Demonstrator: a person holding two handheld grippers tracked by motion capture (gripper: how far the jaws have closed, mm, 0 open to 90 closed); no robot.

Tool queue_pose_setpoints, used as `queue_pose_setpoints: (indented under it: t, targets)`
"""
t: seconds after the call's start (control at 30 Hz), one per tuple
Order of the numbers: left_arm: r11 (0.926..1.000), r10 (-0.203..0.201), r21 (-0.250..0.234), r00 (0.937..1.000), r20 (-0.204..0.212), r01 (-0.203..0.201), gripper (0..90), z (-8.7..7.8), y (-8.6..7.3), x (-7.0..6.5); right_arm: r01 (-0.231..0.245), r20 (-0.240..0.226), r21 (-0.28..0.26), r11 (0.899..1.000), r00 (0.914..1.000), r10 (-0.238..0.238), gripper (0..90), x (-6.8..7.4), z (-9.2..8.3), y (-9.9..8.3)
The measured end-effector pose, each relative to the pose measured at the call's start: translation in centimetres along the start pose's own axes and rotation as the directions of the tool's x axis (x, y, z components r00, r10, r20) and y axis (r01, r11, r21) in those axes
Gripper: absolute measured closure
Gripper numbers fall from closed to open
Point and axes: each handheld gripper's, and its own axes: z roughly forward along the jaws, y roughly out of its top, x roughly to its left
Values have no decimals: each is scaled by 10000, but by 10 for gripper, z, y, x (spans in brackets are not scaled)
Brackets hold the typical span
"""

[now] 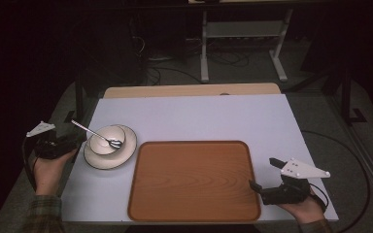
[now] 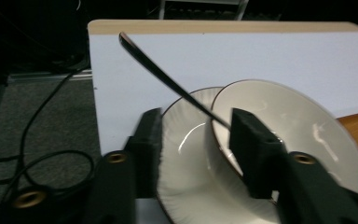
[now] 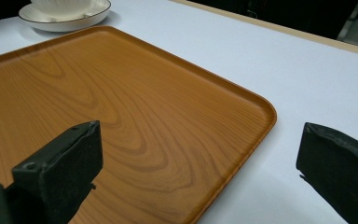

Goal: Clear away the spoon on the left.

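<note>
A white bowl stands on a white dark-rimmed plate at the table's left, and a metal spoon leans in the bowl with its handle pointing out to the left. My left gripper is at the plate's left edge. In the left gripper view its jaws stand apart, with the plate's rim and the bowl's near edge between them and the spoon handle rising above. My right gripper is wide open at the near right corner of the wooden tray, holding nothing.
The pale table top extends behind the tray, with a wooden strip along its far edge. The tray is bare. Cables and a metal frame lie on the dark floor beyond the table.
</note>
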Motion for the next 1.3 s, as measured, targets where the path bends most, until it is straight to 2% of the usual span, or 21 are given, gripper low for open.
queue_pose_setpoints:
  t: [0.03, 0.1, 0.13, 0.23, 0.53, 0.6, 0.7, 0.83, 0.93, 1.03, 1.3]
  targets:
    - [10000, -12, -28, 10000, -41, 12, 464, 1, 1, -1, 0, 0, 0, 10000, 10000, 0, 0, 0, 0, 0]
    - [10000, 6, 9, 10000, -29, -6, 372, 3, 1, -2, 13, -2, 1, 10000, 10000, -13, 0, 0, 0, 0]
    - [10000, 31, 49, 10000, -23, -31, 372, 4, 1, -3, 13, -2, 1, 10000, 10000, -13, 0, 0, 0, 0]
    - [9999, 30, 170, 9999, -97, -29, 294, 11, 2, -3, -7, -7, 8, 10000, 10000, 7, 0, 0, 0, 0]
    - [9996, 83, 281, 9995, -290, -74, 239, 30, 4, -3, -39, -3, 12, 10000, 10000, 39, 0, -1, 0, 0]
    - [9995, 153, 297, 9988, -472, -139, 239, 34, 5, -3, -30, -2, -6, 10000, 10000, 30, 0, -2, 0, 0]
    - [9998, 75, 164, 9987, -502, -67, 277, 38, 5, -3, -32, -13, -15, 10000, 10000, 32, 0, -1, 1, 1]
    - [9998, -131, 140, 9993, -337, 136, 301, 44, 4, -3, 18, 4, 15, 10000, 10000, -18, 0, -2, 2, 1]
    - [9998, -112, 181, 9997, -216, 116, 339, 47, 4, -5, 20, -3, 14, 10000, 10000, -20, 0, -2, 2, 1]
    - [9995, -154, 260, 9999, -53, 155, 392, 48, 2, -5, 34, 1, 17, 10000, 10000, -34, 0, -2, 1, 1]
    - [9995, -286, 136, 9996, 59, 285, 497, 47, 0, -3, 50, 10, 44, 10000, 10000, -50, 0, -1, 1, 0]
